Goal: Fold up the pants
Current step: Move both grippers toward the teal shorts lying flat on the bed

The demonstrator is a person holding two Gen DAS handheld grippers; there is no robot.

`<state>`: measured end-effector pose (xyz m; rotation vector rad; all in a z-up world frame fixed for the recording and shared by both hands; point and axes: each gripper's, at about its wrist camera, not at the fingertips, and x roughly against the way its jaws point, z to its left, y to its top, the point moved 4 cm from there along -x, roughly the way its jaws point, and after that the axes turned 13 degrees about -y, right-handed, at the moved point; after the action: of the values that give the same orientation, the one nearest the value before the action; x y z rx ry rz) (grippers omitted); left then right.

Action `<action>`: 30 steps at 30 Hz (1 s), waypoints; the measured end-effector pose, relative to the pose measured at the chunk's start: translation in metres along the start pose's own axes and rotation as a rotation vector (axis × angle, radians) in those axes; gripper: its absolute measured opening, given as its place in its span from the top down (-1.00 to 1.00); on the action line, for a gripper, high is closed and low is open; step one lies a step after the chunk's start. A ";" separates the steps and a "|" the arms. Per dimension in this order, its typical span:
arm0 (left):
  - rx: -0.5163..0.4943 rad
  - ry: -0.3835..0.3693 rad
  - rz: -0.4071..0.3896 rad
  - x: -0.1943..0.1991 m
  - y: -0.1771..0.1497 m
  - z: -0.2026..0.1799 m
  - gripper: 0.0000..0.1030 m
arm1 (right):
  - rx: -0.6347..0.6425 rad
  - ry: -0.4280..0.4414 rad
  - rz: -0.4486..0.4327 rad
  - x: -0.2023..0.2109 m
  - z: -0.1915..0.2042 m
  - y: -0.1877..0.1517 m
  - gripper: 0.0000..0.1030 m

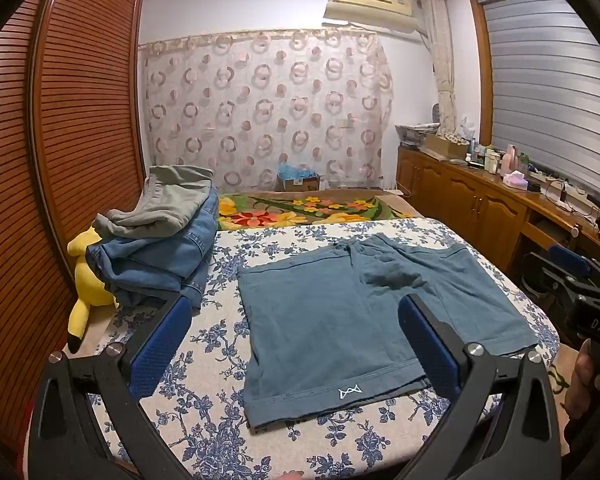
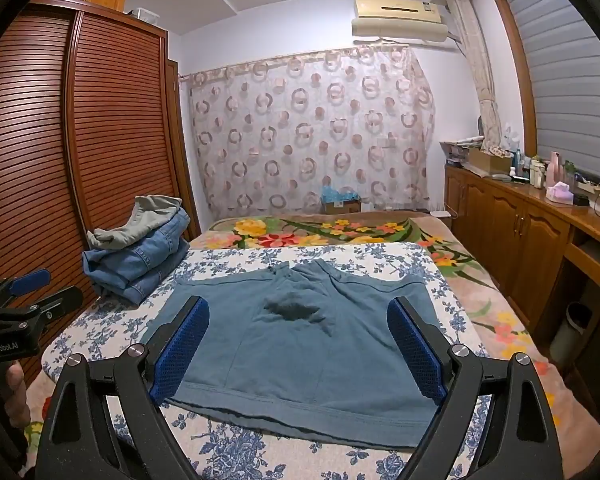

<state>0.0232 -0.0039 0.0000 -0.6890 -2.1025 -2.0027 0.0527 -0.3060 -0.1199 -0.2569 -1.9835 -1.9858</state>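
Observation:
Teal-blue shorts [image 1: 332, 328] lie flat on the blue-flowered white cloth [image 1: 220, 344], leg hems toward me, waistband at the far side. A small white logo sits on the near left hem. They also show in the right wrist view [image 2: 300, 344], with a rumpled dark patch at the crotch. My left gripper [image 1: 296, 312] is open and empty, hovering above the near left part of the shorts. My right gripper [image 2: 298, 312] is open and empty, hovering above the near hem. Each gripper shows at the edge of the other's view.
A pile of folded jeans with a grey garment on top [image 1: 160, 240] sits at the left of the bed beside a yellow plush toy [image 1: 86, 280]. A wooden wardrobe [image 1: 60, 160] stands left. A wooden cabinet with bottles [image 1: 480, 192] runs along the right. A flowered blanket [image 1: 300, 208] lies beyond.

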 end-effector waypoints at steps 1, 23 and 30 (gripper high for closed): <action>0.000 -0.001 0.000 0.000 0.000 0.000 -1.00 | 0.002 -0.002 0.001 0.000 0.000 0.000 -0.78; -0.014 -0.007 0.024 -0.006 -0.002 -0.012 -1.00 | -0.005 0.002 0.011 -0.006 -0.001 0.002 -0.78; -0.046 -0.024 0.072 -0.028 -0.008 -0.007 -1.00 | -0.001 -0.015 0.025 -0.008 -0.004 -0.001 -0.78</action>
<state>0.0436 -0.0167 -0.0181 -0.7884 -2.0195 -2.0200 0.0599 -0.3091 -0.1236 -0.2966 -1.9784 -1.9753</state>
